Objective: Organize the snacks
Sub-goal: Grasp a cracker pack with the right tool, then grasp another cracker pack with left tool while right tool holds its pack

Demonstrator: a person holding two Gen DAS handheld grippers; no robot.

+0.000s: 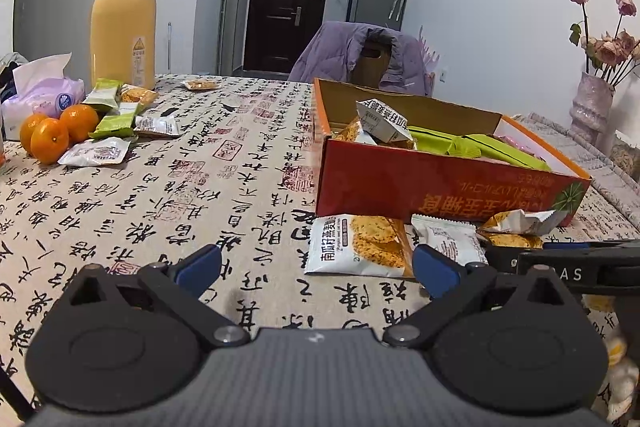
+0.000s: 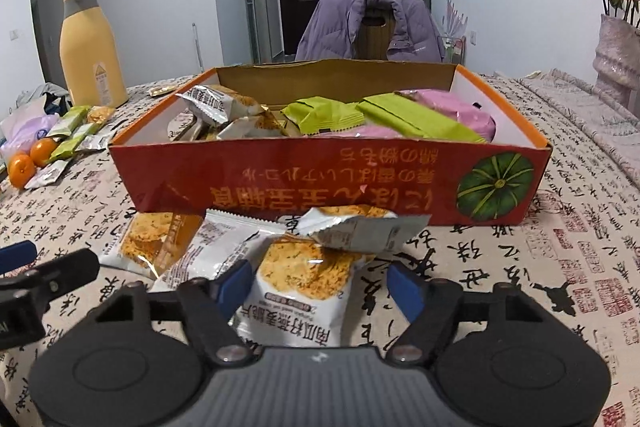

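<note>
- The cracker packet (image 2: 304,287) I'm after lies flat on the bench (image 2: 500,267) at the lower centre of the right wrist frame, just in front of the orange box (image 2: 320,183), with a crumpled packet (image 2: 360,227) resting across its far end.
- My right gripper (image 2: 320,285) straddles it; the fingers (image 2: 236,283) stand half-closed, the left pad at the wrapper's edge, the right one apart from it, so nothing is gripped yet.
- I judge a good pick needs both pads square on the packet's sides before lifting, so the crumpled one slides off.
- Two more packets (image 2: 160,243) lie touching it at the left; I should avoid pinching them.
- My left gripper (image 1: 316,267) hovers open and empty beside another packet (image 1: 360,247), lower centre of its frame.
- The box already holds green wrappers (image 2: 320,117) and pink packs (image 2: 452,107); more snacks (image 1: 116,115) wait upper left.
</note>
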